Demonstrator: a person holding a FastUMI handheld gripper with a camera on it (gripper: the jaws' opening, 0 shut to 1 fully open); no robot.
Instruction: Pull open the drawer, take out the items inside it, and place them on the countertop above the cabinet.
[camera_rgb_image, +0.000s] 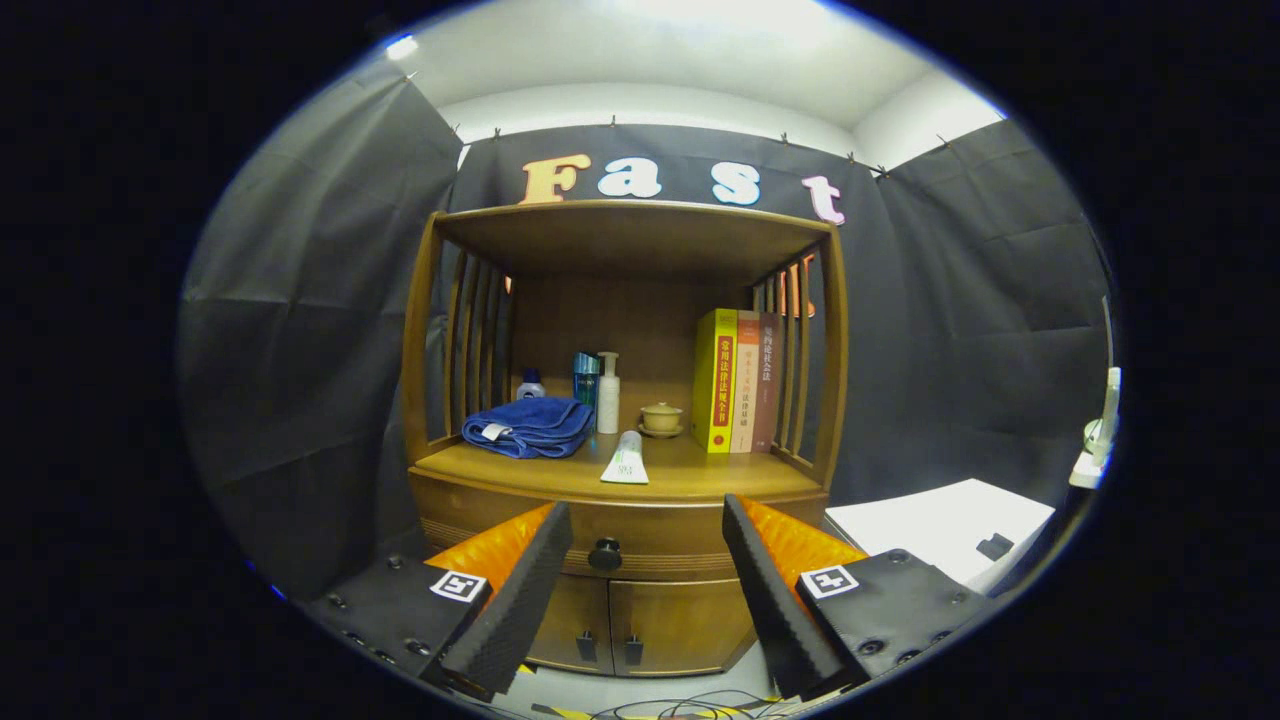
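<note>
On the table above the cabinet we find, from left to right, a folded blue towel, bottles, a tube lying with its long axis toward us, a small lidded cup and upright books. The drawer is shut flush, its round knob facing us. The tongs stand open and empty, spread wide. The knob lies ahead of them, between the fingers, nearer the left finger than the right. We judge this fits either a drawer awaiting pulling or one emptied and closed; its contents are hidden.
</note>
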